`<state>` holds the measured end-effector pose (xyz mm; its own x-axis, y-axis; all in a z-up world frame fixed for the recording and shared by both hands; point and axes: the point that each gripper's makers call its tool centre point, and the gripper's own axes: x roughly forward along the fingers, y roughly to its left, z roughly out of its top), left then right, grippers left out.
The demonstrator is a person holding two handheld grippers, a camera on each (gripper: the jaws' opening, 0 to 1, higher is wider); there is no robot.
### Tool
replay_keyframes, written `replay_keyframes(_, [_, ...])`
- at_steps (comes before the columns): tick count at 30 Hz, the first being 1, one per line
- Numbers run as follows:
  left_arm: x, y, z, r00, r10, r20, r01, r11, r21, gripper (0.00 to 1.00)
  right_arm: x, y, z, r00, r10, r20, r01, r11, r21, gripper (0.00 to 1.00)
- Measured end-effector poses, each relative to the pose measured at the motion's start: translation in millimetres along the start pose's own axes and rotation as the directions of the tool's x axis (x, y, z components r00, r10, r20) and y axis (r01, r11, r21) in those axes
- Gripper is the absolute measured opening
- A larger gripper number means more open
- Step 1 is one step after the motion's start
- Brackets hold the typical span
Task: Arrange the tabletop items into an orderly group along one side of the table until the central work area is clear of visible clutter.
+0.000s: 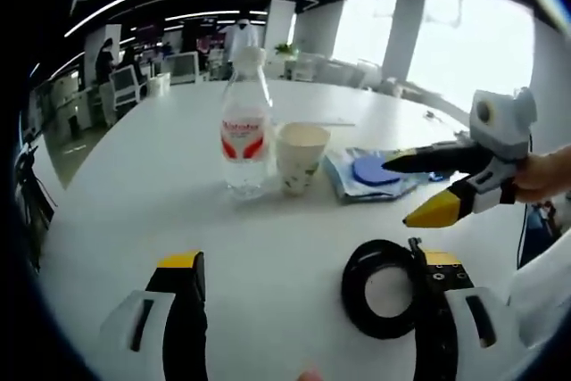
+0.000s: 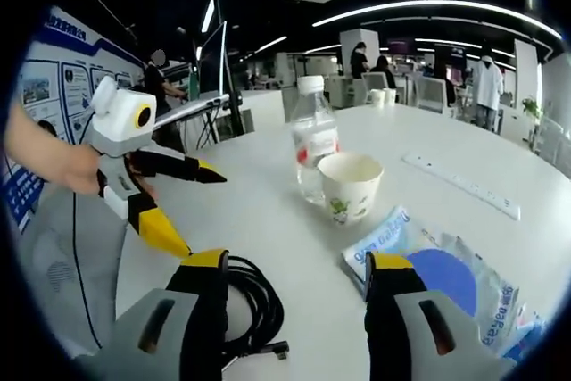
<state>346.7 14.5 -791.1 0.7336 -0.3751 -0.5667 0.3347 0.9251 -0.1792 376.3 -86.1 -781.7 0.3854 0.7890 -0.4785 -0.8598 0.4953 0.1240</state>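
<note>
Across the middle of both views a wide white round table [image 1: 268,247] is spread, and the task's things are gathered on it. In the left gripper view, a clear plastic water bottle with a red label and white cap [image 1: 245,127] is seen upright just above centre, with a cream paper cup printed with a green motif [image 1: 299,156] just beside it on its right. Right of the cup, a flat blue-and-white plastic packet [image 1: 370,174] is laid on the tabletop. At lower right a coiled black cable [image 1: 384,287] is found, its loop touching the right jaw of the left gripper [image 1: 312,265], whose yellow-tipped jaws are held wide apart with nothing between them. The right gripper [image 1: 419,189] is brought in from the right edge, jaws parted wide over the packet, one dark tip above it.

In the right gripper view, the bottle [image 2: 314,136] and cup [image 2: 350,186] are placed at centre, the packet [image 2: 446,269] at lower right beneath the gripper's right jaw. The cable [image 2: 254,310] is at bottom centre. The right gripper [image 2: 299,265] is spread wide and empty. At upper right a long white strip [image 2: 459,185] is lying on the table.
</note>
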Motion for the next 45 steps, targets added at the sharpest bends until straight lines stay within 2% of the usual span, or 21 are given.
replay_keyframes(12, [2.2,-8.6,-10.3,1.000,-0.007,-0.018,0.007,1.000,0.001,0.93,-3.0,3.3,-8.5,1.000,0.003,-0.017,-0.002,1.000,0.006,0.58])
replay_keyframes(15, [2.8,-11.3,-17.2,0.999,0.000,-0.047,0.002,0.999,0.047,0.91,-4.3,7.5,-14.7,1.000,0.008,-0.030,-0.008,1.000,-0.002,0.57])
replay_keyframes(20, [3.9,-18.6,-21.7,0.999,-0.004,-0.048,0.006,0.999,0.040,0.87,-5.9,14.2,-25.4,0.998,0.018,-0.054,-0.018,1.000,-0.002,0.55])
replay_keyframes(24, [2.9,-19.6,-22.5,0.999,0.030,-0.038,-0.027,0.998,0.064,0.81,-5.8,19.1,-31.7,0.998,0.028,-0.065,-0.028,1.000,-0.001,0.51])
replay_keyframes(30, [5.2,-28.9,-27.6,0.999,0.015,-0.039,-0.013,0.998,0.057,0.76,-4.6,24.1,-38.4,0.995,0.043,-0.095,-0.044,0.999,-0.006,0.46])
replay_keyframes(35, [6.3,-35.3,-30.6,0.999,-0.005,-0.038,0.006,0.999,0.042,0.65,-3.6,25.3,-42.6,0.993,0.048,-0.110,-0.046,0.999,0.020,0.40])
replay_keyframes(38, [7.2,-46.1,-33.1,0.998,-0.059,-0.034,0.058,0.998,-0.015,0.54,-2.7,28.5,-44.2,0.992,0.072,-0.103,-0.069,0.997,0.031,0.34])
replay_keyframes(41, [9.4,-45.5,-37.7,0.998,-0.049,-0.046,0.049,0.999,-0.001,0.47,-1.7,32.4,-54.9,0.983,0.092,-0.158,-0.085,0.995,0.051,0.29])
replay_keyframes(43, [10.9,-46.9,-41.6,0.997,-0.053,-0.059,0.052,0.999,-0.017,0.45,-1.4,31.3,-61.0,0.980,0.082,-0.183,-0.078,0.996,0.032,0.26])
replay_keyframes(45, [11.4,-46.4,-45.2,0.996,-0.050,-0.071,0.047,0.998,-0.041,0.41,-1.3,32.4,-62.4,0.980,0.088,-0.181,-0.084,0.996,0.030,0.24])
